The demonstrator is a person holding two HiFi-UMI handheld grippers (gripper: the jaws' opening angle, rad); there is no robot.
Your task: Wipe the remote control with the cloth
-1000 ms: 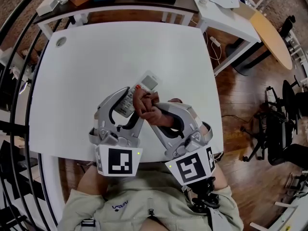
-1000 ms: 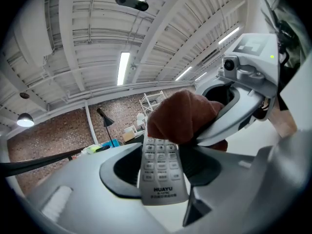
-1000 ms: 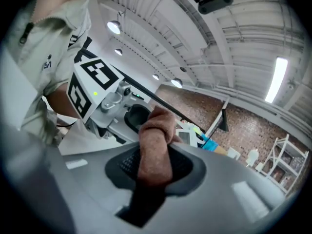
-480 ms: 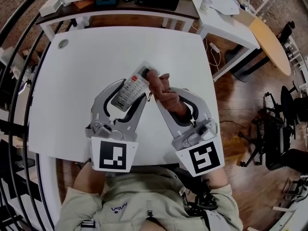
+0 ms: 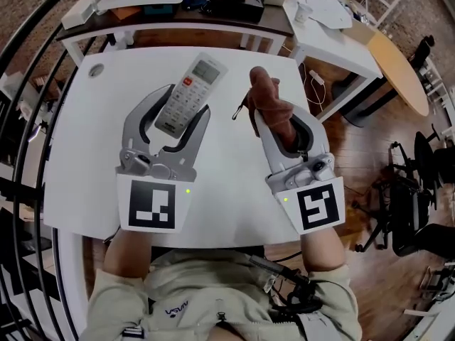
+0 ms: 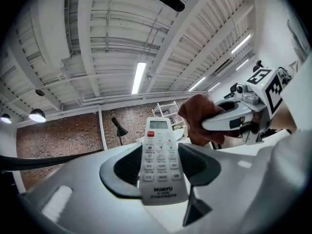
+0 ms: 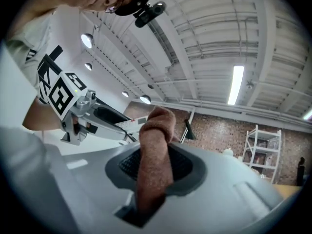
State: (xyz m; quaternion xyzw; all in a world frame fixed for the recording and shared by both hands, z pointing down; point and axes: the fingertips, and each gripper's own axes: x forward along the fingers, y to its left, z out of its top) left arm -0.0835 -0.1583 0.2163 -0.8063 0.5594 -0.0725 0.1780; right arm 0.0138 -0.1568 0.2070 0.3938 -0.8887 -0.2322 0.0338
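Left gripper [image 5: 179,114]: jaws clamped on the remote's lower half, held roughly level above the desk [image 5: 92,155].
Remote [image 6: 159,155]: off the desk and button side up. Its screen end and red button stick out past the jaw tips, open to the cloth.
Right gripper [image 5: 283,123]: jaws closed on the cloth, pinching it near the middle.
Cloth [image 7: 155,150]: a brown rolled wad whose rounded end stands out beyond the tips. It is to the right of the remote and not touching it.
Step in hand: probably bringing cloth and remote together in the air for a wipe, with no contact yet.
Doing it well: lay the wad's rounded end flat on the button face. Stroke along the remote's length, from near the left jaws out towards the screen. Press lightly so the remote does not pivot in the grip.
Left hand's part: hold steady and tilt the face towards the cloth.
Reach: the part under the left jaws will likely need a re-grip to be cleaned.
Risk: pushing hard across the free end could lever the remote out, and a loosely pinched cloth may slip.
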